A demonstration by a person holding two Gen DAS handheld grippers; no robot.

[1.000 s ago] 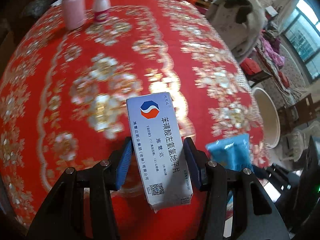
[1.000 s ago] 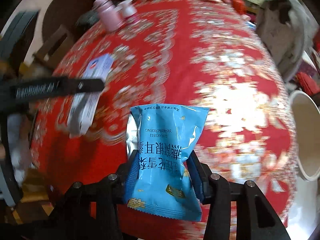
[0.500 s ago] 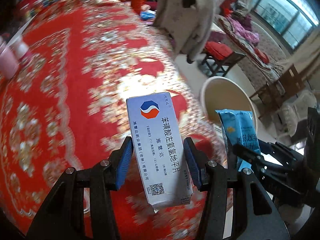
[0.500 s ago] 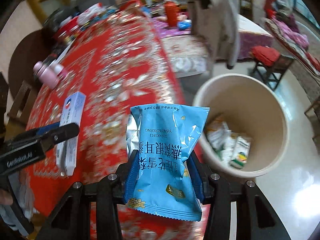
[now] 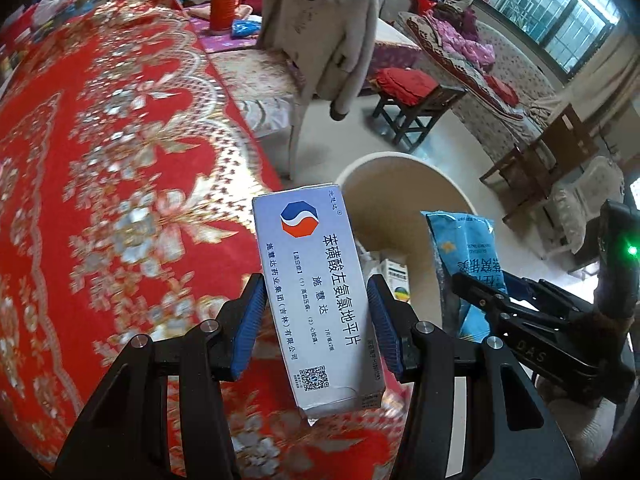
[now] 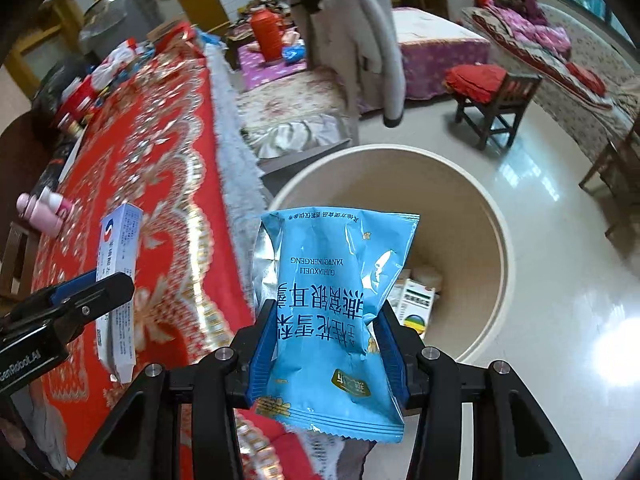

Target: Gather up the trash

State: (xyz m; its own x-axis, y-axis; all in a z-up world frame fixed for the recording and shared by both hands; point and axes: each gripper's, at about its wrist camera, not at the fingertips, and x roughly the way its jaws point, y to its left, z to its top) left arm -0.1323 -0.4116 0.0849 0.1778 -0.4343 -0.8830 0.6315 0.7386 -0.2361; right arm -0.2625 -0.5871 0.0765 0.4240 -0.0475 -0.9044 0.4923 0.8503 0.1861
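Note:
My left gripper [image 5: 316, 304] is shut on a white medicine box [image 5: 316, 292] with blue print, held over the edge of the red table [image 5: 100, 160]. My right gripper [image 6: 326, 320] is shut on a blue snack packet [image 6: 332, 300], held above the near rim of a beige trash bin [image 6: 472, 208] on the floor. The bin [image 5: 404, 184] holds a few boxes and wrappers [image 6: 416, 304]. The box also shows at the left of the right wrist view [image 6: 118, 276]; the packet shows at the right of the left wrist view [image 5: 464, 256].
A chair draped with a grey coat [image 6: 372, 32] stands behind the bin. A wooden stool with a red cushion [image 6: 488, 96] is on the tiled floor to the right. Pink bottles [image 6: 40, 210] stand on the table's far side.
Both grippers have swung right from over the table towards the bin, each keeping its item. The bin is now larger and closer in both views.

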